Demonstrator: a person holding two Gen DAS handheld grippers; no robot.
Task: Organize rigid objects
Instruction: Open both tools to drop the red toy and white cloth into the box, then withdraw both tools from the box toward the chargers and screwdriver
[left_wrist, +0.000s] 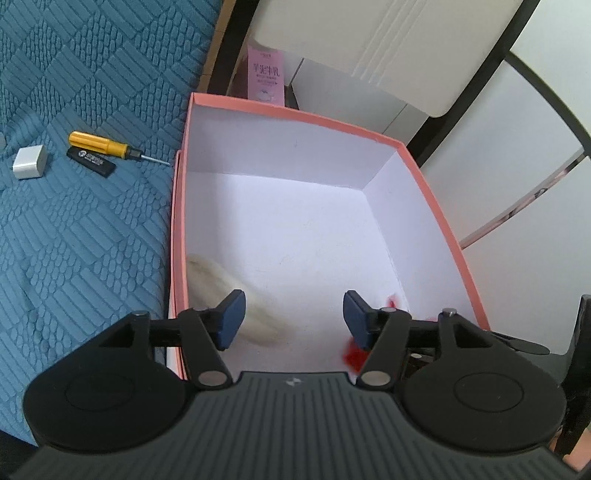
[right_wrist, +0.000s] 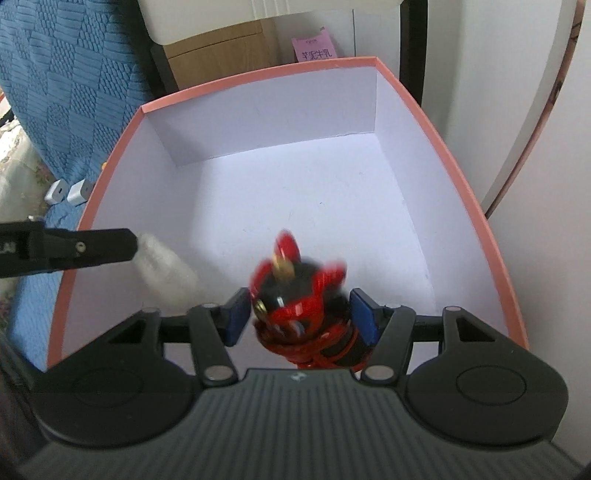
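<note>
A pink box with white inside stands on a blue bedspread. My left gripper is open above its near left part, over a blurred white object inside the box. My right gripper is open, and a blurred red and black toy figure sits between its fingers without firm contact, over the box floor. A bit of the red toy shows in the left wrist view. A yellow-handled screwdriver, a black USB stick and a white charger lie on the bedspread left of the box.
Two white chargers lie on the bedspread beside the box's left wall. A pink carton stands behind the box. White cabinets and a dark frame are behind and to the right.
</note>
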